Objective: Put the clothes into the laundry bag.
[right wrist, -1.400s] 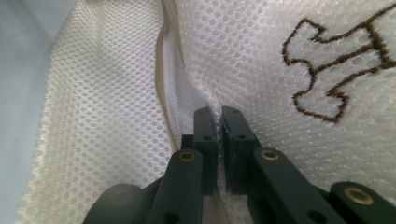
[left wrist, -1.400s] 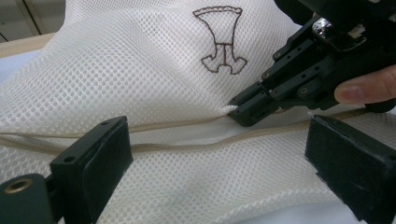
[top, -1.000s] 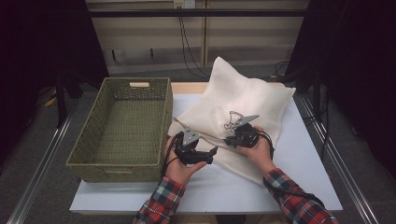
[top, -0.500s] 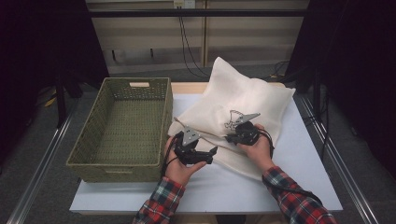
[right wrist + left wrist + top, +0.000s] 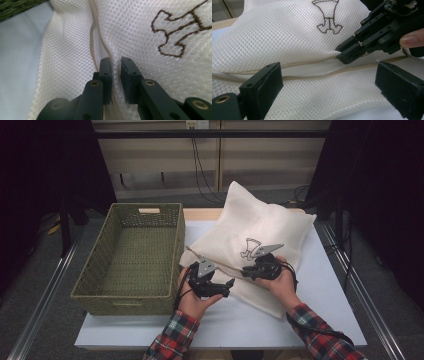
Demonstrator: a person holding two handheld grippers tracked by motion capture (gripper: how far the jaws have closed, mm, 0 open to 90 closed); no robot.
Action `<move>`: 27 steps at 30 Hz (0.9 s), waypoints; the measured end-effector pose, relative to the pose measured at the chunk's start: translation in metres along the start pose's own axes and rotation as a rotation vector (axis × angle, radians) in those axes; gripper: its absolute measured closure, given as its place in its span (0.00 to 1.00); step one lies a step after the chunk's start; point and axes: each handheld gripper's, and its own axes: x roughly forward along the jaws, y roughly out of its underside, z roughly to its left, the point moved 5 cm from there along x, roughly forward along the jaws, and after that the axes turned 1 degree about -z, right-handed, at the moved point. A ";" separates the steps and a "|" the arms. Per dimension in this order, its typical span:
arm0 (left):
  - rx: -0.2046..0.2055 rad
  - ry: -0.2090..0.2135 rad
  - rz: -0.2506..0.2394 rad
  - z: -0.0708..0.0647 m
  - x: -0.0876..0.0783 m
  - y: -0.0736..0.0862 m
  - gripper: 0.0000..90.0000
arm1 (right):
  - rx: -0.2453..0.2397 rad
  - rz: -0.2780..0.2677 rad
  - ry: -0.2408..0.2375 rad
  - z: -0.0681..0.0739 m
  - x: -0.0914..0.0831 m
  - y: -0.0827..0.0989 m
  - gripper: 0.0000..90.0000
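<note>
With the right gripper (image 5: 115,65) having just eased its jaws to a narrow gap around the mesh bag's (image 5: 260,232) beige-edged opening on the worktop (image 5: 330,285), that hem could slip free before the left gripper (image 5: 329,85), jaws wide apart above it, bites.

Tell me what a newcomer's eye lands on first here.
A big white mesh bag with a brown embroidered figure lies mid-table, both grippers at its near edge. The right gripper, jaws just easing apart, straddles the edge; the left gripper gapes open. A green woven basket stands left.
</note>
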 end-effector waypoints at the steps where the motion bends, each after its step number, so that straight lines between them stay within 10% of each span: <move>1: -0.001 0.004 -0.003 0.000 0.000 0.000 0.08 | -0.004 0.002 -0.014 0.001 -0.002 0.001 0.87; 27: 0.006 0.016 -0.005 -0.002 0.001 -0.002 0.08 | 0.016 0.025 -0.016 0.009 -0.002 0.008 0.99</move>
